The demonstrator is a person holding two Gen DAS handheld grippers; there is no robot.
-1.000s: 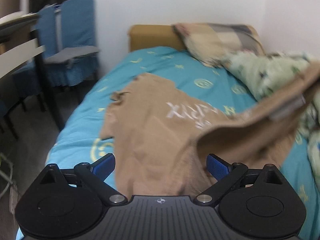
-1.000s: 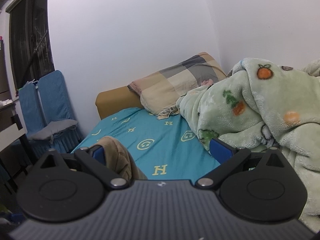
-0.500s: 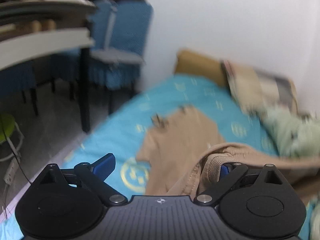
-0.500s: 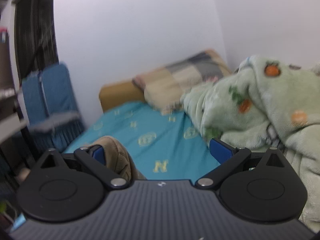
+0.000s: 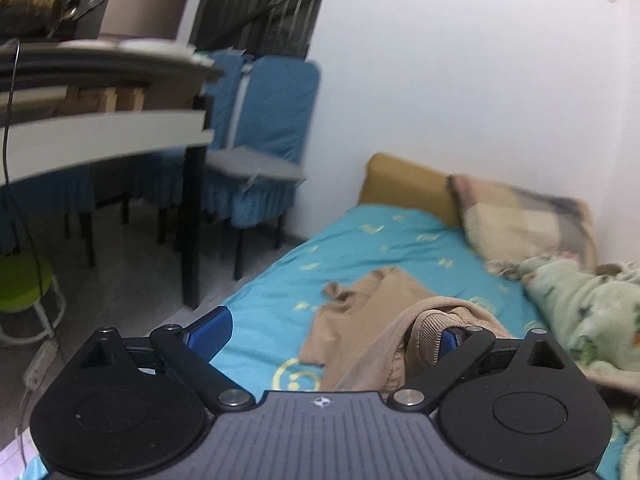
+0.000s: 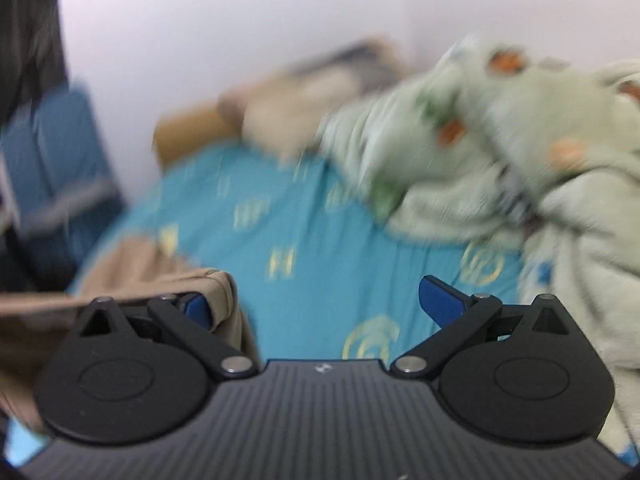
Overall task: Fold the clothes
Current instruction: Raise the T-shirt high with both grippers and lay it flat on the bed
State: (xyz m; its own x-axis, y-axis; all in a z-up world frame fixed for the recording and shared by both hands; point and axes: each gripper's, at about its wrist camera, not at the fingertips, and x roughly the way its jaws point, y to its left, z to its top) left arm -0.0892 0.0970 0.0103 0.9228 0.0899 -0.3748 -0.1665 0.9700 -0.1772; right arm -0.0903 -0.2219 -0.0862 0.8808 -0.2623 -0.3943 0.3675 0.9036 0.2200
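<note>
Bedroom scene: a bed [image 5: 372,240] with a turquoise sheet, a checked pillow [image 5: 524,220] at its far end and a green blanket [image 6: 520,152] heaped along the right. The tan garment [image 5: 360,312] lies partly on the sheet, while its near ribbed hem is raised off the bed and draped over one finger of each tool. The left tool [image 5: 324,332] has both fingers spread wide, with the hem hooked around the right finger only. The right tool [image 6: 320,304] is likewise spread, with cloth over its left finger; this view is motion-blurred. Since neither tool is pinching the fabric, the hem could probably slide off during a quick lift or swing, and the far part may drag and bunch. Both tools point forward along the bed, held low at its near end, with the left one angled toward the chairs [image 5: 260,120] and tabletop [image 5: 100,60].
</note>
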